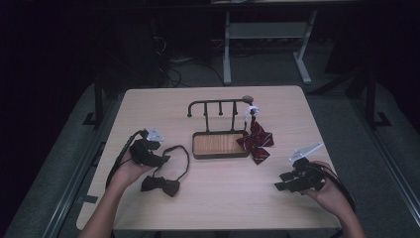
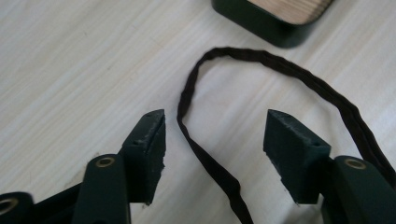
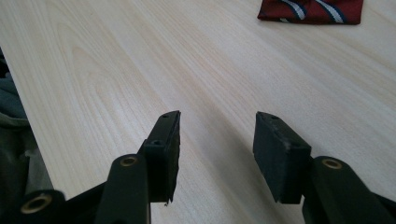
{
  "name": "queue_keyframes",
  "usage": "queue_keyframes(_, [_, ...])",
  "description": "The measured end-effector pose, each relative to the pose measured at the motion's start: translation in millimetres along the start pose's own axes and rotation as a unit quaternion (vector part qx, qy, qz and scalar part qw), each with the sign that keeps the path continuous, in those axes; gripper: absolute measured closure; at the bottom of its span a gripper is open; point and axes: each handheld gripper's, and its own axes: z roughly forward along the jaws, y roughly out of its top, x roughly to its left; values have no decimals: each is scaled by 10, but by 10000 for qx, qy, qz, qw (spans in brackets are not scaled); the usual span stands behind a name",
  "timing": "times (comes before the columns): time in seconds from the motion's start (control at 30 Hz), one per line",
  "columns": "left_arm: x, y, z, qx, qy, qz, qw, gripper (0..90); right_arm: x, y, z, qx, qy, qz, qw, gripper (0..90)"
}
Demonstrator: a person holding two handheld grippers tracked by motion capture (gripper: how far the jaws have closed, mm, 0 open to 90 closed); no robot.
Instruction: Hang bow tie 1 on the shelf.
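A black bow tie (image 1: 161, 185) lies on the table's left part, its thin strap (image 1: 181, 153) looping toward the stand. My left gripper (image 1: 163, 159) hovers over that loop. In the left gripper view the strap (image 2: 205, 158) runs between the jaws of the left gripper (image 2: 215, 126), which stand open with neither pad touching it. A red striped bow tie (image 1: 256, 141) hangs from the right end of a dark hook stand (image 1: 220, 106). My right gripper (image 1: 280, 186) rests near the front right, open and empty. In its own view the right gripper (image 3: 217, 130) faces bare wood, the red tie (image 3: 313, 10) far ahead.
The stand has a wood-lined base tray (image 1: 220, 145) in the table's middle; its dark corner (image 2: 275, 18) lies just beyond the strap loop. The light wooden table (image 1: 223, 203) drops off at its left edge (image 3: 18, 116). A desk frame (image 1: 265, 47) stands behind.
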Motion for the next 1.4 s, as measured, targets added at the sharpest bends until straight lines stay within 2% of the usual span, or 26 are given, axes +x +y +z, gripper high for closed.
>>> queue_keyframes(0.3, [107, 73, 141, 264, -19, -17, 9996, 428, 1, 7, -22, -45, 6, -2, 10000, 509])
queue_keyframes(0.5, [152, 96, 257, 389, -20, -101, 9992, 478, -15, -7, -30, -66, 4, 12, 10000, 509])
queue_keyframes(0.63, [173, 94, 330, 527, 3, -83, 9986, 507, -18, -18, -37, -75, -2, 27, 10000, 509])
queue_keyframes(0.83, [195, 87, 390, 608, -63, -94, 9981, 582, -14, -12, -41, -103, -8, 20, 9999, 509])
queue_keyframes(0.87, [201, 81, 415, 664, -126, -145, 9976, 592, -10, -11, -42, -100, -13, 32, 9999, 510])
queue_keyframes(1.07, [209, 77, 461, 708, -252, -151, 9971, 697, 6, -6, -73, -197, 67, 73, 9998, 512])
queue_keyframes(1.27, [242, 72, 491, 706, -292, -210, 9969, 705, 17, -2, -99, -280, 74, 59, 9996, 526])
queue_keyframes(1.4, [249, 67, 488, 722, -335, -220, 9966, 774, 16, 2, -115, -325, 100, 66, 9994, 526])
